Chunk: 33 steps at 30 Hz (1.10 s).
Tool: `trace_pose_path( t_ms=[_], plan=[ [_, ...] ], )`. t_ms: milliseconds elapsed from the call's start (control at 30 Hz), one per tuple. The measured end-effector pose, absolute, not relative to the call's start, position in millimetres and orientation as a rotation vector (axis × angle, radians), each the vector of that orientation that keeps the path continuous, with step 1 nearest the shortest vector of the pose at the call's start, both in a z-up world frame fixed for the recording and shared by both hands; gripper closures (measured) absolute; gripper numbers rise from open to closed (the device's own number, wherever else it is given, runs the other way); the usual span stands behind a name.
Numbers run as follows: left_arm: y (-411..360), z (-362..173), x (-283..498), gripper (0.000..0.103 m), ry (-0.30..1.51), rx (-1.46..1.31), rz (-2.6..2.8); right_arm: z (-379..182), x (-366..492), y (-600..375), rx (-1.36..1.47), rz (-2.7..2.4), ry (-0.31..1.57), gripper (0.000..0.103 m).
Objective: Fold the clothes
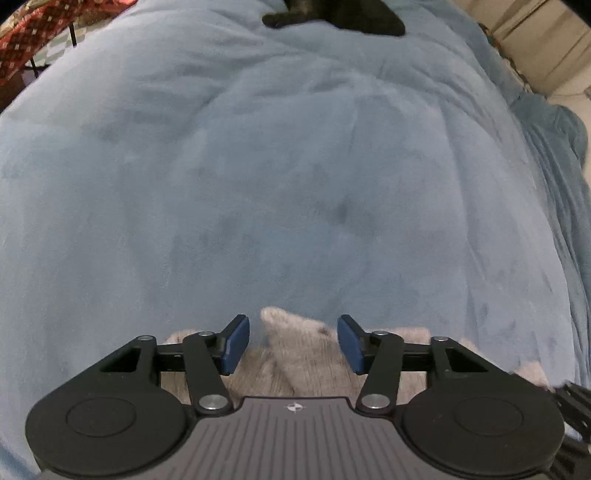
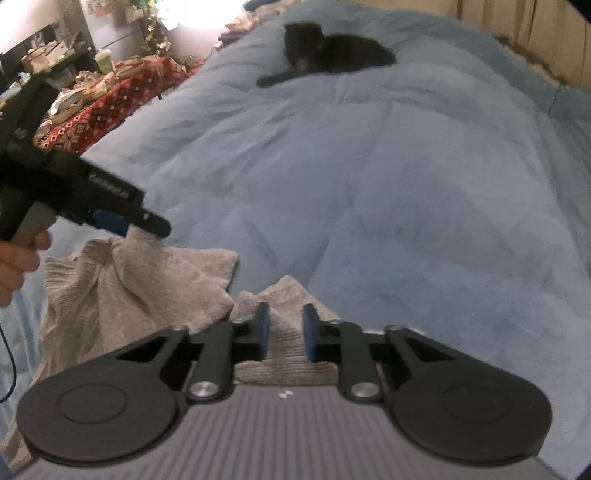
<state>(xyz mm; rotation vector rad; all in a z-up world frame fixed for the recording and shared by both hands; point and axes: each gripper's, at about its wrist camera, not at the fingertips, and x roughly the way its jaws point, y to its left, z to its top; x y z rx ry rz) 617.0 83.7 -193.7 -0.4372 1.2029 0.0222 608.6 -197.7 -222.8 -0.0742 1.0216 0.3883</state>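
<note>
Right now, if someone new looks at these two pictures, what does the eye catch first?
First, the large blue blanket that fills both views, with a black cat lying at its far end. Next, the crumpled grey sweater at the near edge, under both grippers. The left gripper stands open above a raised fold, and the right gripper has a ridge of the sweater between its fingers.

Black animal [image 1: 334,16] cut off by the top edge in the left wrist view and blurred on the bed [image 2: 369,184] in the right; grey garment [image 2: 129,291] partly hidden beneath both gripper bodies.
</note>
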Motion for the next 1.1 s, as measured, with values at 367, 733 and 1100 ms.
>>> trace_pose_path(
  t_ms=[367, 733, 1100],
  plan=[
    [95.5, -194.2, 539.6, 0.054, 1.225, -0.418, -0.060, -233.2, 537.6, -209.5, -0.024, 0.474, 1.162, 0.084],
    [101.5, -171.6, 566.9, 0.053, 1.128, -0.434, -0.070, -210.7, 587.6, -187.1, 0.044, 0.489, 1.021, 0.073],
    [143.1, -167.1, 528.5, 0.053, 1.154, -0.436, 0.007, -238.7, 613.0, -140.6, 0.038, 0.564, 1.006, 0.090]
  ],
)
